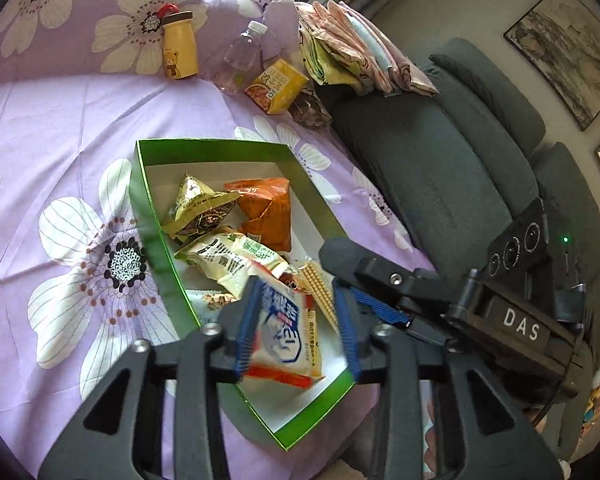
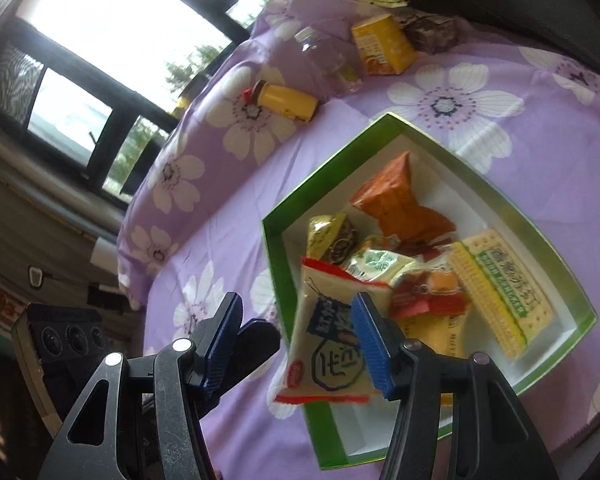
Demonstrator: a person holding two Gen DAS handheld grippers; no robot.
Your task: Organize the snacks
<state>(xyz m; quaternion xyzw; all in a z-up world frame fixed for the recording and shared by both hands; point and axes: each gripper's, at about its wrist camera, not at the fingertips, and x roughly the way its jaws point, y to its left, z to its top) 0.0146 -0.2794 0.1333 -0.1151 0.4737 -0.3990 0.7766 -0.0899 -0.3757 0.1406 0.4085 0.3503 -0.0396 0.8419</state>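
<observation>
A green box [image 1: 140,208] with a white floor lies on the purple flowered sheet and holds several snack packets: gold [image 1: 200,204], orange [image 1: 266,208], white-green [image 1: 228,256] and a wafer pack [image 2: 500,292]. My left gripper [image 1: 296,328] hovers over the box's near end, open. A white-and-blue packet with orange ends [image 1: 284,332] sits loose between its blue pads, blurred, only brushing the left pad. My right gripper [image 2: 300,344] is open beside it; that packet [image 2: 328,340] shows beyond its fingers, over the box rim [image 2: 278,272].
Outside the box stand a yellow bear bottle [image 1: 180,48], a clear water bottle [image 1: 242,52], a yellow carton [image 1: 276,86] and a dark bag [image 1: 310,110]. Folded cloths [image 1: 348,44] rest on a grey sofa [image 1: 420,168] at the right. The right gripper's body [image 1: 520,328] is close by.
</observation>
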